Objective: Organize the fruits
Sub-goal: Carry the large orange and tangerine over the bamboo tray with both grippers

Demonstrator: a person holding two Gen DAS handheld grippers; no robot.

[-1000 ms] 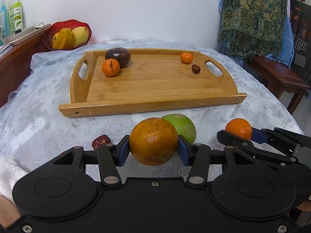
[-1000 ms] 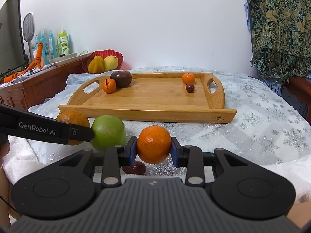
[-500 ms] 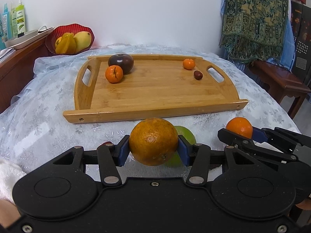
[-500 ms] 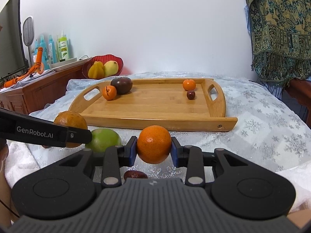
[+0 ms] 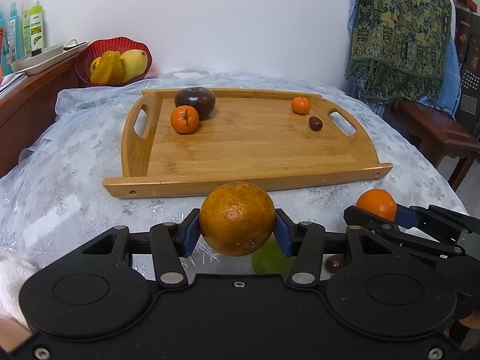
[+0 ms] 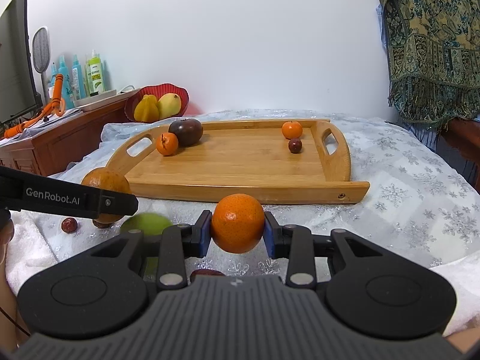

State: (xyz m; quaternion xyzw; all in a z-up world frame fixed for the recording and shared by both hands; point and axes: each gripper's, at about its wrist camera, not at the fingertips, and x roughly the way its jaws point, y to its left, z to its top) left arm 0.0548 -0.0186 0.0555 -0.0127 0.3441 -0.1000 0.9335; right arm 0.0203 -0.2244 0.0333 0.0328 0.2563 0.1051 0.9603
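Left gripper (image 5: 237, 232): I have it clamped on the large orange (image 5: 237, 218), held just short of the tray's near edge.
Right gripper (image 6: 237, 229): I have it pinching the small orange (image 6: 237, 222), also in front of the wooden tray (image 6: 240, 162).
Green fruit (image 6: 147, 224): on the cloth, nearer me than the tray.
On tray: dark round fruit (image 5: 195, 102) touching a tangerine (image 5: 184, 119) far left; small mandarin (image 5: 301, 105) and red date (image 5: 315, 123) far right.

"GenRobot.AI" on left gripper (image 6: 99, 201) arm
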